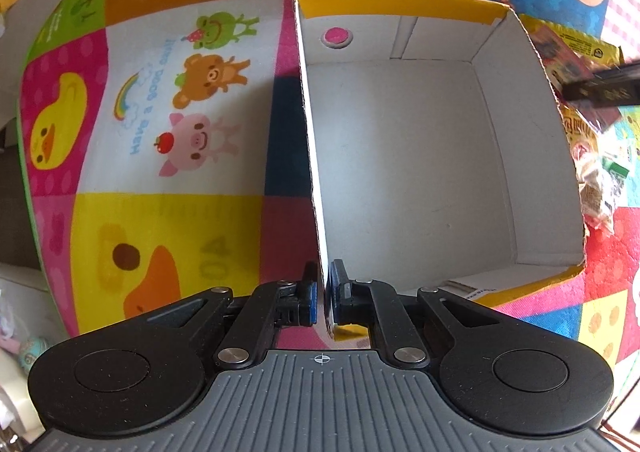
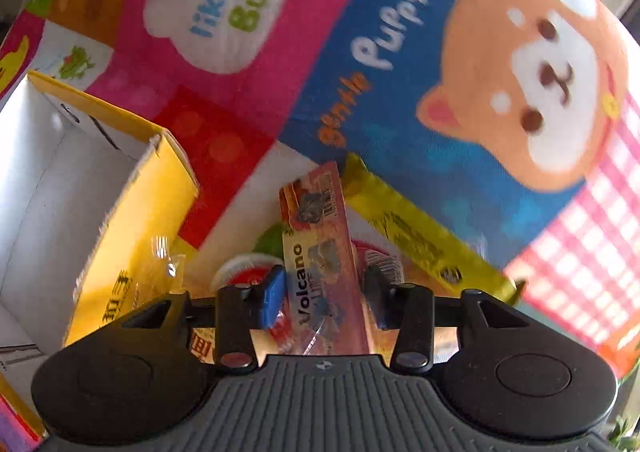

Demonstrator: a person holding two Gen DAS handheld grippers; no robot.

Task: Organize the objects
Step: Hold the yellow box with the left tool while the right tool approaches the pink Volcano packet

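An empty white cardboard box (image 1: 400, 156) with yellow outer sides stands on the colourful cartoon play mat. My left gripper (image 1: 323, 272) points straight down and is shut on the box's left wall (image 1: 312, 140), one pad on each side of it. In the right wrist view the same box (image 2: 140, 204) lies to the left. My right gripper (image 2: 326, 284) is over a pile of snacks, and its pads touch both long edges of an orange "Volcano" snack packet (image 2: 316, 220) that fills the gap between them.
A long yellow packet (image 2: 416, 240) lies to the right of the orange one, and a round red and white wrapped sweet (image 2: 248, 268) sits under the left finger. More snack packets (image 1: 568, 52) crowd the box's right outer wall. The play mat (image 1: 160, 92) spreads left of the box.
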